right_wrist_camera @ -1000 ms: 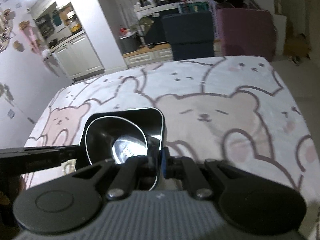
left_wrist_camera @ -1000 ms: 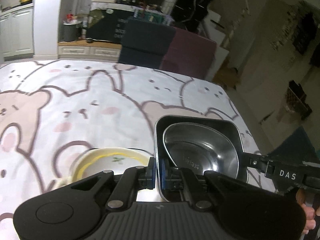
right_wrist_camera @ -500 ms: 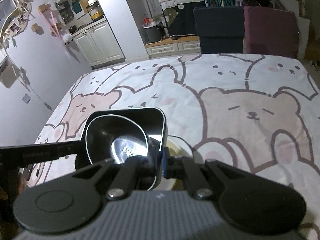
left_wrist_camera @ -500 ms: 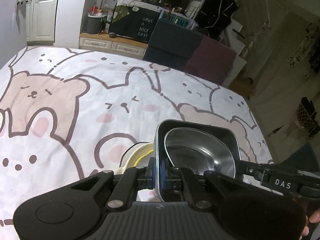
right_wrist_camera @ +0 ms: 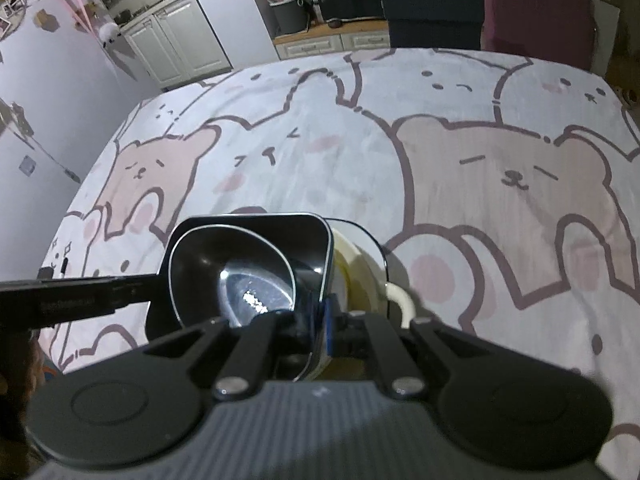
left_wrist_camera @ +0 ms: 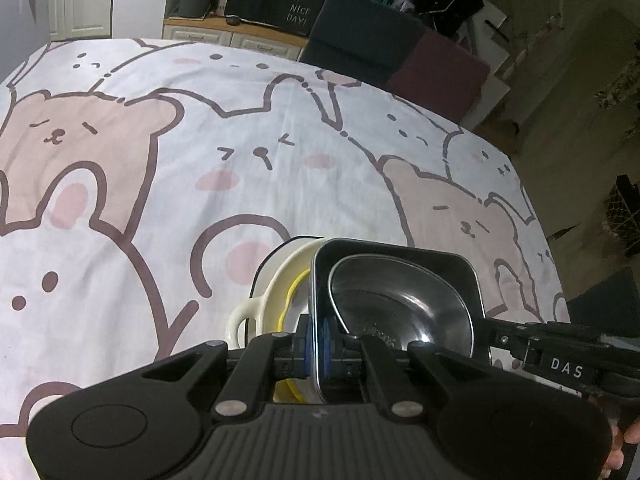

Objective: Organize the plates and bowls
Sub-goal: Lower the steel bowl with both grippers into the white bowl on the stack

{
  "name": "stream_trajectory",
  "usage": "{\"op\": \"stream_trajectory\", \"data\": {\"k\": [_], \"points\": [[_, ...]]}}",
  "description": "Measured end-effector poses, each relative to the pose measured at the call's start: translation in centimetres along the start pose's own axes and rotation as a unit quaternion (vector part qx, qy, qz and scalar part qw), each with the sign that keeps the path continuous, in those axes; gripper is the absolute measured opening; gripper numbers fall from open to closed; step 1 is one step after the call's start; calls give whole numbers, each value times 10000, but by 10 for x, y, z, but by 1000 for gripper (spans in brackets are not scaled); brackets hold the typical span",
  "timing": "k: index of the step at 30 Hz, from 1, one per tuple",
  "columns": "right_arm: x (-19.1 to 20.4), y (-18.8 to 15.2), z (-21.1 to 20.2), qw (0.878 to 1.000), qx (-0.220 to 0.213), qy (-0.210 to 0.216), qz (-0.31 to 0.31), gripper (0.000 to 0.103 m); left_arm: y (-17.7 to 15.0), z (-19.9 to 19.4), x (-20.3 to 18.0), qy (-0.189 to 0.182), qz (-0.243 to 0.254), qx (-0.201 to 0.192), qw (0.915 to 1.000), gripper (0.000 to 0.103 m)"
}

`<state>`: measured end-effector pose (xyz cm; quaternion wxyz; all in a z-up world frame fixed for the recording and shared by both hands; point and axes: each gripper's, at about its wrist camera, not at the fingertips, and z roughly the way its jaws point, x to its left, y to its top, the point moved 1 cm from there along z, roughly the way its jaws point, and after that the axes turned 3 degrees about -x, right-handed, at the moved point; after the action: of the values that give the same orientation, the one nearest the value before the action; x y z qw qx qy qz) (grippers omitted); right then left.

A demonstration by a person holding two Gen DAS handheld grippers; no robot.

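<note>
A black square dish [left_wrist_camera: 436,258] holds a shiny steel bowl [left_wrist_camera: 396,304]. My left gripper [left_wrist_camera: 316,346] is shut on the dish's left rim. My right gripper [right_wrist_camera: 324,322] is shut on the opposite rim of the same dish [right_wrist_camera: 296,228], with the steel bowl [right_wrist_camera: 240,276] inside it. The dish hangs above a cream bowl with a yellow inner band and a side handle [left_wrist_camera: 268,300], which sits on the bear-print cloth and also shows in the right wrist view [right_wrist_camera: 396,296]. The dish partly hides the cream bowl.
The table is covered by a white cloth with pink bears [left_wrist_camera: 200,160]. A dark blue chair [left_wrist_camera: 360,44] and a maroon chair [left_wrist_camera: 440,68] stand at the far edge. The table's right edge [left_wrist_camera: 536,216] drops to the floor.
Both grippers have carried the black dish with the steel bowl leftward and over the cream bowl, which now lies partly under the dish. Both grips are unchanged.
</note>
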<state>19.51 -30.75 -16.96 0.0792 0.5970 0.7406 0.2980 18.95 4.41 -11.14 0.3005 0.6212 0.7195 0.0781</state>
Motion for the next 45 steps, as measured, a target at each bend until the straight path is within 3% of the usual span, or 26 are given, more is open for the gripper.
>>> {"op": "stream_trajectory", "data": {"k": [13, 45], "points": [[-2, 5, 21, 9995, 322, -41, -55, 7, 2, 9, 4, 24, -26, 173, 9998, 5], [2, 5, 32, 9983, 493, -213, -225, 7, 0, 12, 4, 59, 33, 226, 9997, 5]]}}
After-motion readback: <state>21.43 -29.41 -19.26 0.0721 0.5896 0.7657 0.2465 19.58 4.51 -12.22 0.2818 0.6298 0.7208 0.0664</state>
